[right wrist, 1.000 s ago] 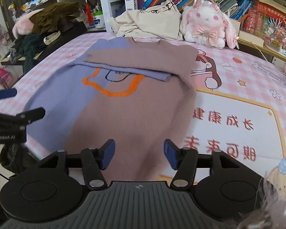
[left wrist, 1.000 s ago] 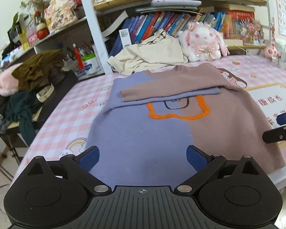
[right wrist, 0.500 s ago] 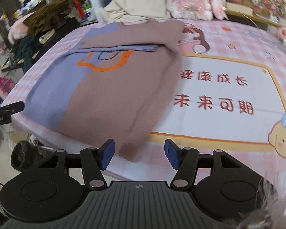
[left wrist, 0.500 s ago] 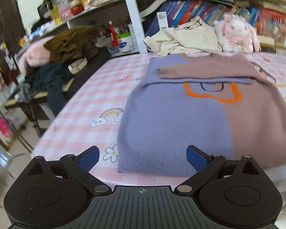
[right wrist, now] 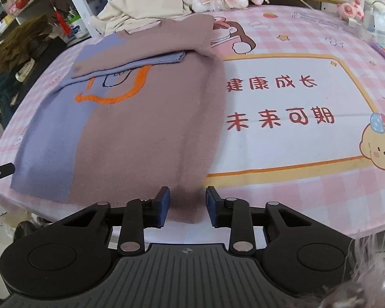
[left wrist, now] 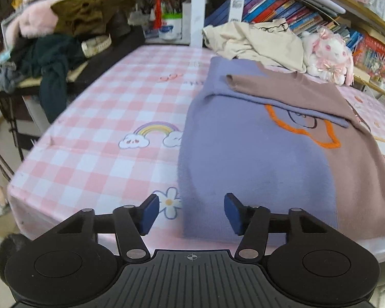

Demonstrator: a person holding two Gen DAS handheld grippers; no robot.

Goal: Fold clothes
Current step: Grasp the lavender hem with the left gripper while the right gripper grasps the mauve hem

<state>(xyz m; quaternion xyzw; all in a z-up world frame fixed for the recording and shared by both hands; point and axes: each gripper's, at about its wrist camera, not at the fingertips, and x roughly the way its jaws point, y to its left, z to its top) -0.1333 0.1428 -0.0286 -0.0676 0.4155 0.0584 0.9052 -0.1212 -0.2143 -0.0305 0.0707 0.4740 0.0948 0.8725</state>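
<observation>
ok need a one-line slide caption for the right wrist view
Open right gripper lined up at the near hem corner of a purple-and-brown sweater, sleeves folded across, on a pink checked tablecloth.

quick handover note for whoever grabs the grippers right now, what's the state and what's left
Left gripper: open, empty, lined up at the near left corner of the sweater's purple hem.
Right gripper: open, empty, jaws either side of the brown hem's near right corner, not closed on it.
Sweater lies flat on the pink checked table, hem at the near edge.
Done: both sleeves folded across the chest.
Left: grip both hem corners, probably fold the bottom up toward the collar, then tidy.
</observation>
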